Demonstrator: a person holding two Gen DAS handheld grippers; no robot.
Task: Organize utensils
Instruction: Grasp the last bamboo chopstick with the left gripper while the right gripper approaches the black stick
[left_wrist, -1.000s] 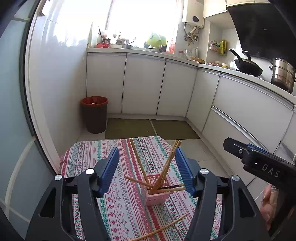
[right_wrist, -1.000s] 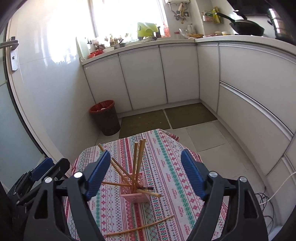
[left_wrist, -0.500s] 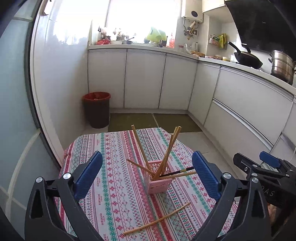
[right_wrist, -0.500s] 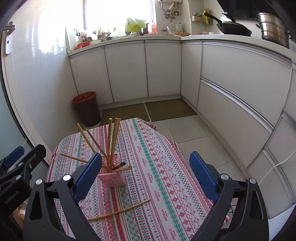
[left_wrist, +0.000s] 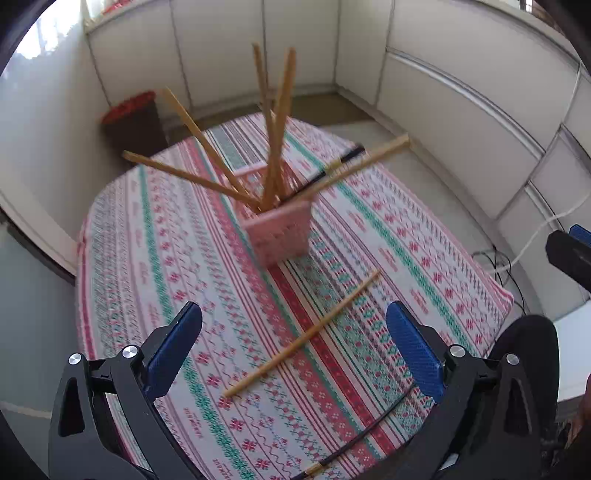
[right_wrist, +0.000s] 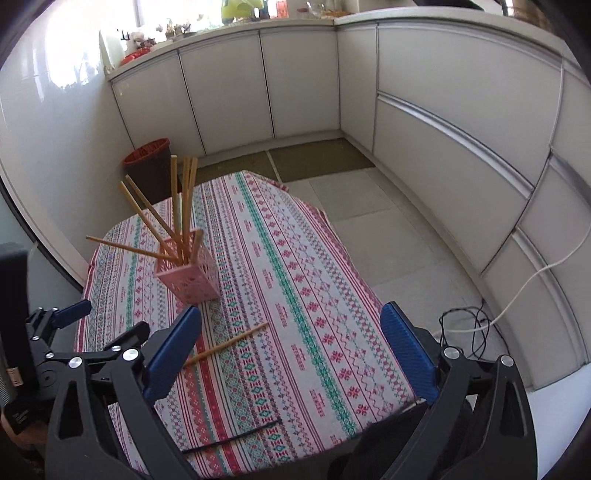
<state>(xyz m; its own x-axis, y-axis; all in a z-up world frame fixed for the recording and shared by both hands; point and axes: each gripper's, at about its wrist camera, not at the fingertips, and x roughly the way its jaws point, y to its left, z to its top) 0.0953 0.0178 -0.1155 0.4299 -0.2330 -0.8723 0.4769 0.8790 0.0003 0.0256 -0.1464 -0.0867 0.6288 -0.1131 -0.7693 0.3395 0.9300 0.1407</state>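
On patterned woven tablecloth (left_wrist: 155, 229), square pink lattice holder (left_wrist: 279, 230), slender wooden chopsticks (left_wrist: 273, 122)

Both my grippers wide, tilted down.

My left gripper (left_wrist: 293, 341) has just been opening and now gapes with nothing between its blue pads (left_wrist: 173, 347). My right gripper (right_wrist: 290, 349) has spread too, nothing pinched, its jaws equally apart.

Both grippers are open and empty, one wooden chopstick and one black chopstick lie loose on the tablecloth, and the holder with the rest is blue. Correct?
Not quite: the holder is pink, as both wrist views show. The rest stands: left gripper and right gripper are open and empty; the wooden chopstick and black chopstick lie loose on the tablecloth.
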